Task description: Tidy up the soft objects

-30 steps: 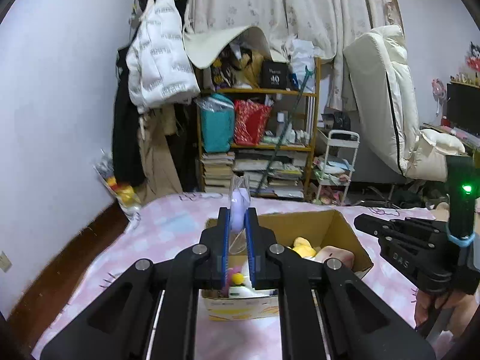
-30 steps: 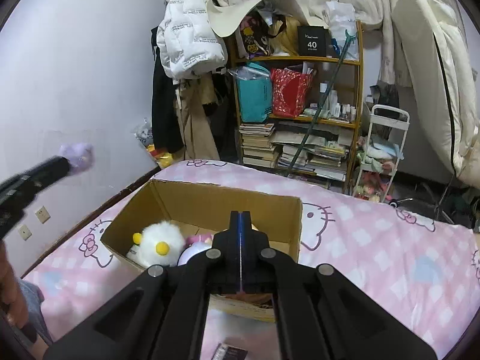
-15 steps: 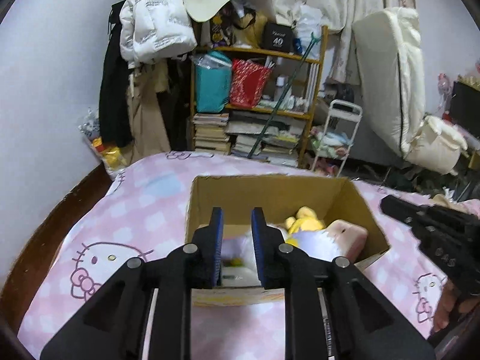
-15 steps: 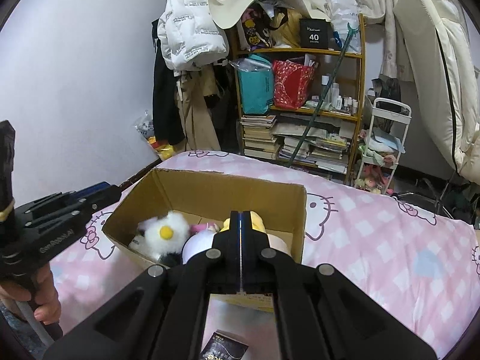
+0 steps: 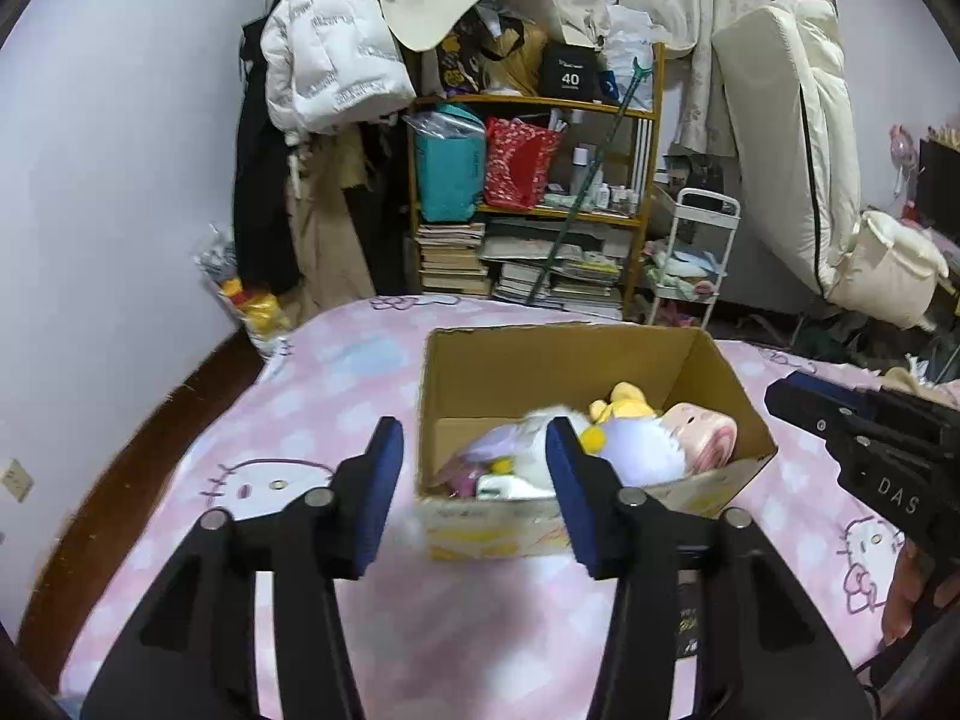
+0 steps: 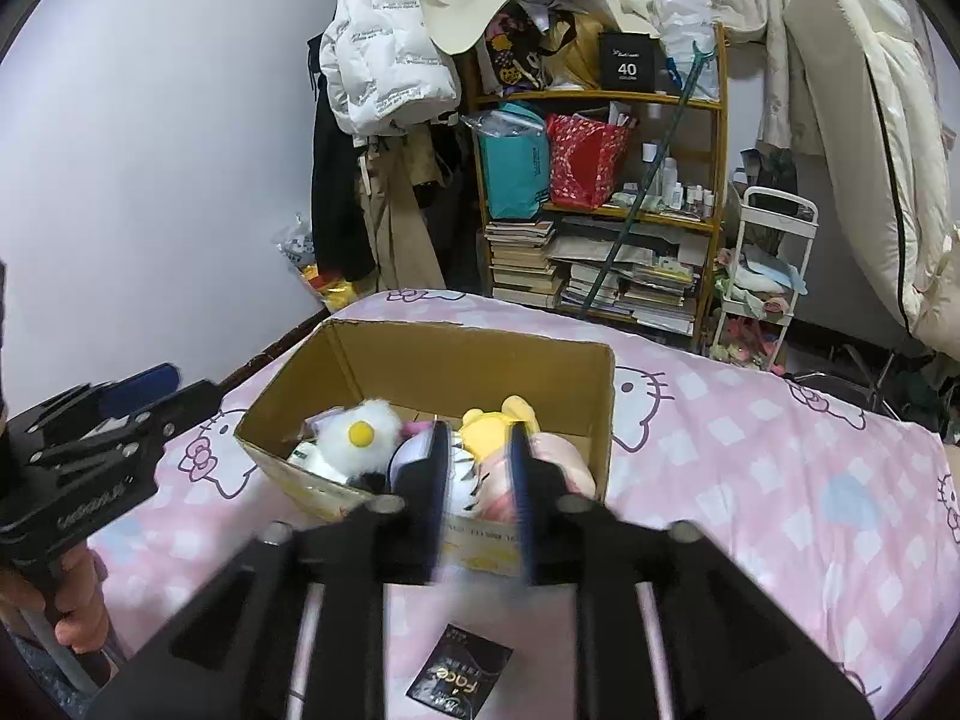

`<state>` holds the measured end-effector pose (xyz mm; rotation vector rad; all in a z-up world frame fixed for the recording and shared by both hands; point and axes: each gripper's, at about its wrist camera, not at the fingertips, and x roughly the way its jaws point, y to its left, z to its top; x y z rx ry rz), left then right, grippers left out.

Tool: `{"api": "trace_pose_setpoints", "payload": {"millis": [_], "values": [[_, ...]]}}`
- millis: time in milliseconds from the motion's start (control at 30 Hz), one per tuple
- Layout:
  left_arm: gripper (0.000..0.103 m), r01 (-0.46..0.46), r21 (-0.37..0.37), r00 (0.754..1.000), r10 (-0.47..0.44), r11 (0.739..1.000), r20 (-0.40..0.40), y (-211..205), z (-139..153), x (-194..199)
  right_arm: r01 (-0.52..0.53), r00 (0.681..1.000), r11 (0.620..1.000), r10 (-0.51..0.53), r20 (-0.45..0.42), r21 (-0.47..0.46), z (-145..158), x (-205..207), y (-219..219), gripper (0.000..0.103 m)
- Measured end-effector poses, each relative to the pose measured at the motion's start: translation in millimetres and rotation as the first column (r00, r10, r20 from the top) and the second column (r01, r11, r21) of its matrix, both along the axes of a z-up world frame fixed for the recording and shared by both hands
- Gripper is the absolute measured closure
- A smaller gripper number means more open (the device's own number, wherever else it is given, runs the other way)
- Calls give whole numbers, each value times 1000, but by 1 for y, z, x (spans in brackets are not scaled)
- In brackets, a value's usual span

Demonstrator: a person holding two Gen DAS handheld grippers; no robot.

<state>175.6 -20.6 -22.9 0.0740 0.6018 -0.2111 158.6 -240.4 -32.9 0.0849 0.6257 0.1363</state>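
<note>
A brown cardboard box [image 5: 528, 360] [image 6: 456, 360] stands on the pink Hello Kitty bedsheet [image 5: 312, 408]. It holds several soft toys: a white fluffy one with a yellow dot [image 6: 357, 435], a yellow bear [image 6: 498, 432] [image 5: 621, 399], a pink one [image 5: 705, 435] and a pale purple one [image 5: 510, 441]. My left gripper [image 5: 471, 483] is open and empty, just before the box's near wall. My right gripper [image 6: 477, 480] is partly open and empty, blurred, over the box's near edge. Each gripper shows in the other's view: the right one [image 5: 864, 450], the left one [image 6: 96, 450].
A small black packet [image 6: 459, 681] lies on the sheet near me. Behind the bed stand a cluttered wooden shelf [image 5: 540, 180], a white cart [image 5: 690, 264], hanging coats [image 5: 324, 60] and a folded white mattress [image 5: 792, 138]. A wall is at the left.
My left gripper let go of the purple toy, which now lies in the box, and its jaws opened wide. My right gripper went from shut to partly open.
</note>
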Motion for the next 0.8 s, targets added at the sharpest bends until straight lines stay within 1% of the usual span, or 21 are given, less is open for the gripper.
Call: {"api": "trace_pose_setpoints", "payload": {"millis": [33,67,133,167,200,233,300,333,400,500,600,700,800], "values": [[52,2,8,1000,-2,1000,1,1,1,-5,2,1000,1000,-2,3,4,1,-3,0,66],[49,-1,16,1000,1,1000,-1,2,2,-9,3,1000,1000,-3,4,7,1,-5,0,64],[46,-8,13,1000,8,1000,2,6,4,-19,-6,1000,1000,6,16,4,2,-11,1,63],[45,-11,14,1000,11,1000,4,8,4,-24,-7,1000,1000,7,17,-6,2,-13,3,59],[40,-14,19,1000,14,1000,8,9,6,-30,-4,1000,1000,4,14,-14,2,-14,4,51],[36,-15,26,1000,15,1000,12,10,7,-34,-4,1000,1000,4,9,-12,2,-16,5,48],[25,-27,38,999,26,999,23,12,11,-42,0,1000,1000,0,-4,3,-1,-19,6,42],[23,-30,36,999,29,999,25,13,13,-46,3,1000,1000,-3,-13,9,-3,-20,6,40],[13,-19,27,1000,19,999,10,16,12,-50,10,999,1000,-9,-41,20,-8,-22,7,29],[10,-39,19,999,39,999,-1,23,8,-54,12,996,1000,-11,-87,12,-21,-22,10,20],[9,-58,19,998,58,998,-18,27,5,-50,17,990,1000,-15,-142,12,-36,-20,13,20],[9,-77,24,997,77,997,-13,29,4,-48,19,979,1000,-15,-201,16,-54,-16,13,20],[9,-77,26,997,77,997,-4,27,4,-46,17,965,999,-10,-261,27,-74,-11,13,20]]}}
